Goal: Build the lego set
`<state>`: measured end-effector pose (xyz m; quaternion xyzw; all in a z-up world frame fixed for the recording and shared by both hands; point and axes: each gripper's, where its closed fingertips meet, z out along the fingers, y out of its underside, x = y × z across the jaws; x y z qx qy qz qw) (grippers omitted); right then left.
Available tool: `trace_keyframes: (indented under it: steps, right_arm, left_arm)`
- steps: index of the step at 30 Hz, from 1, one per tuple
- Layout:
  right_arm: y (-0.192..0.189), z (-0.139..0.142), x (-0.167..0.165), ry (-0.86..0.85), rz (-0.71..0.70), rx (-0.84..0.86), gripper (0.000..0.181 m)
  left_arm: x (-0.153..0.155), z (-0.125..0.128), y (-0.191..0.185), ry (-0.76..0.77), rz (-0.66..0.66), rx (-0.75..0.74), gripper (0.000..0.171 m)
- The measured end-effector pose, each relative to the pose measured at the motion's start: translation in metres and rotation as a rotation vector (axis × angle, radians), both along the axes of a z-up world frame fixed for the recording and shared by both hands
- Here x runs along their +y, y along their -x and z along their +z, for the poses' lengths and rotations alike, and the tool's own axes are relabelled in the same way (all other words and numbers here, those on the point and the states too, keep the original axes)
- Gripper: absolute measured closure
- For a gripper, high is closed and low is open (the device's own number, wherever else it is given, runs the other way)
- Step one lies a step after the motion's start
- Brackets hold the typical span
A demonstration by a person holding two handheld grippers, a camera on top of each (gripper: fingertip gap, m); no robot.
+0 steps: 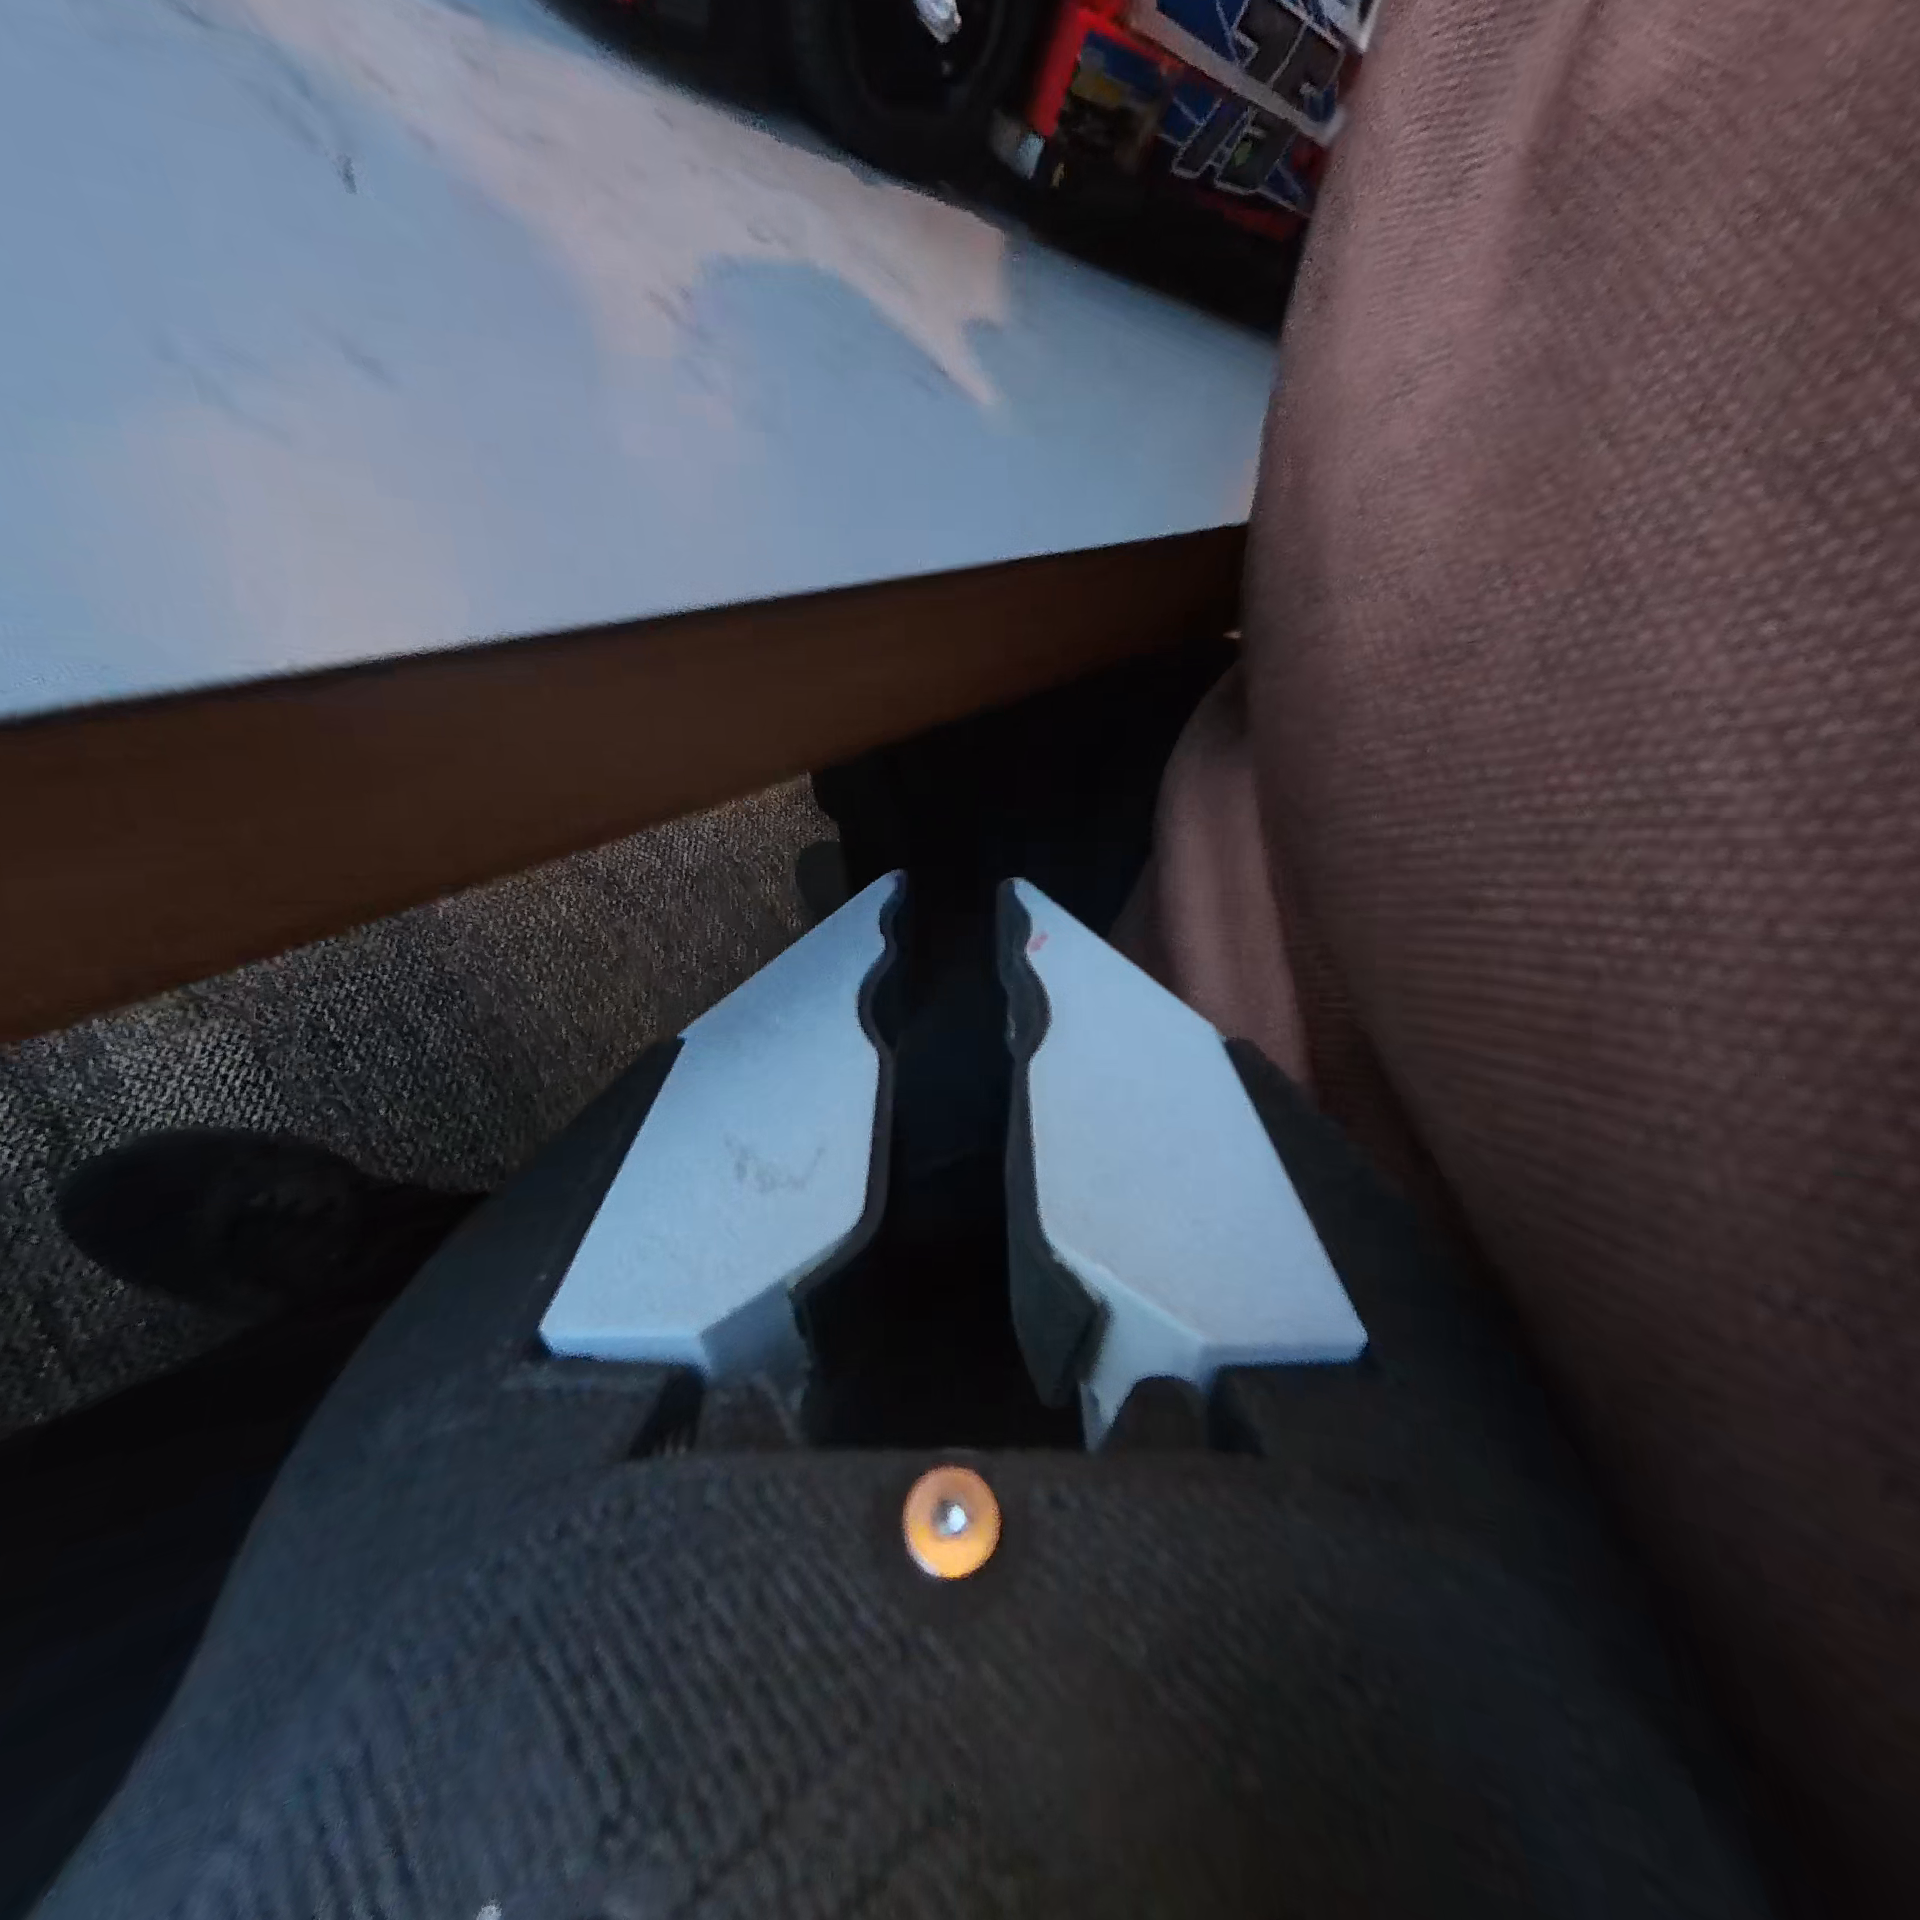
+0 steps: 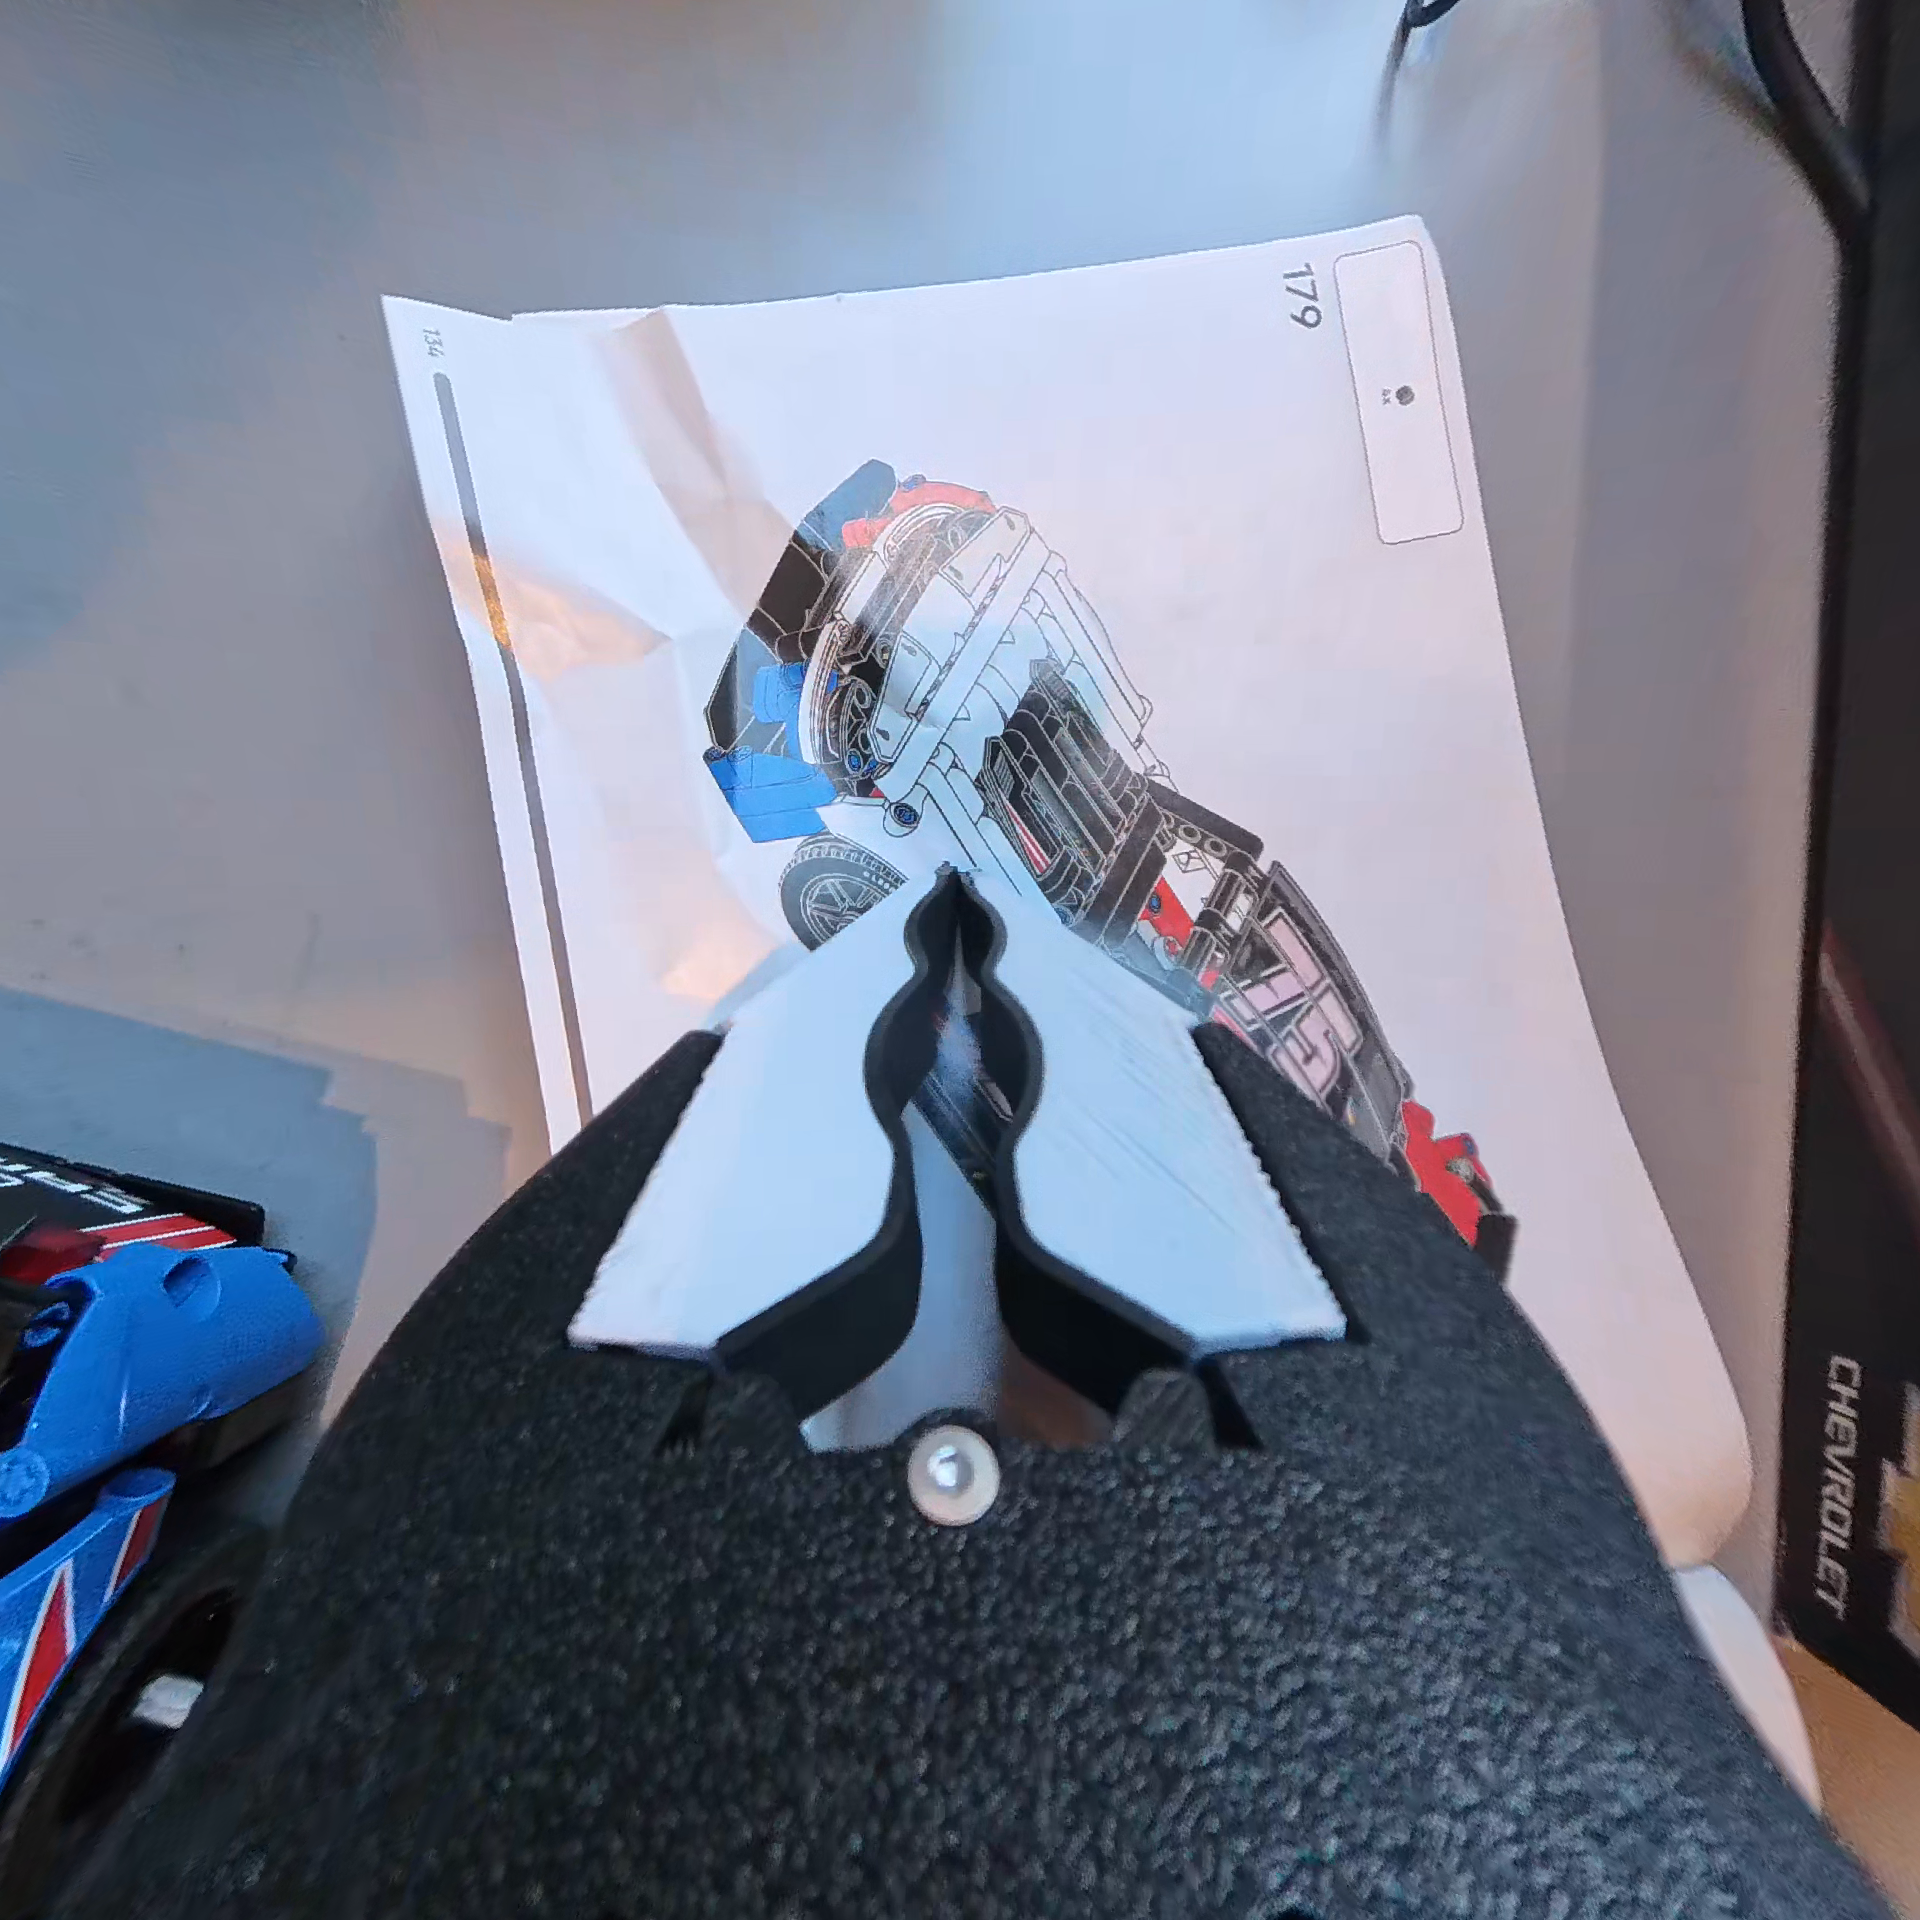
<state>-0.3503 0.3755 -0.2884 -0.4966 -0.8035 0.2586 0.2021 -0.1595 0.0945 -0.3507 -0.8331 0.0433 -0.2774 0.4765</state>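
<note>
Where one instruction sheet (image 2: 1039, 436) lies, one blue lego car (image 2: 114, 1382), one black box (image 2: 1860, 1143)

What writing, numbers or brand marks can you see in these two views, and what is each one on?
I won't repeat the wording; here is where it stands.
Instruction page: a printed number in each of two corners, and large digits on the drawn car.
Black box, right edge: white lettering.
Lego car, lower left: white lettering, cut off.
Left wrist view: colourful box, too blurred.
</note>
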Motion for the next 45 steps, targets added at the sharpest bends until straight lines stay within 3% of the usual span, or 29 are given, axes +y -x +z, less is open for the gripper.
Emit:
trace_keyframes:
  steps: [10,15,19,25,28,33,35,38,42,45]
  right_arm:
    - [0.000,0.003,0.002,0.046,0.012,-0.028,0.181]
    - [-0.006,0.025,0.011,0.075,-0.020,0.000,0.169]
    - [-0.034,0.038,0.044,-0.010,-0.061,-0.005,0.145]
    - [-0.094,0.046,0.058,0.105,-0.084,0.004,0.134]
    - [-0.104,0.049,0.043,0.148,-0.034,0.044,0.129]
    - [-0.083,0.037,0.007,0.134,0.083,-0.001,0.127]
    - [-0.080,0.022,-0.002,0.147,0.094,-0.086,0.133]
    - [-0.082,0.001,-0.007,0.095,0.091,-0.130,0.125]
    - [-0.085,-0.002,-0.017,0.068,0.096,-0.099,0.114]
    - [-0.087,0.002,-0.030,0.156,0.105,-0.090,0.123]
  left_arm:
    - [0.016,-0.003,-0.002,0.002,-0.025,-0.043,0.159]
    - [0.018,-0.004,0.000,0.017,-0.017,-0.065,0.159]
    - [0.019,-0.006,0.008,0.034,0.019,-0.078,0.160]
    - [0.020,0.001,0.017,0.019,0.058,-0.108,0.160]
    - [0.020,0.002,0.017,0.017,0.055,-0.101,0.160]
    - [0.020,0.004,0.013,0.014,0.040,-0.095,0.160]
    - [0.019,0.005,0.014,0.013,0.038,-0.078,0.161]
    - [0.018,0.003,0.017,0.017,0.049,-0.070,0.161]
    - [0.018,0.001,0.019,0.024,0.061,-0.109,0.161]
    - [0.019,0.002,0.018,0.021,0.059,-0.129,0.161]
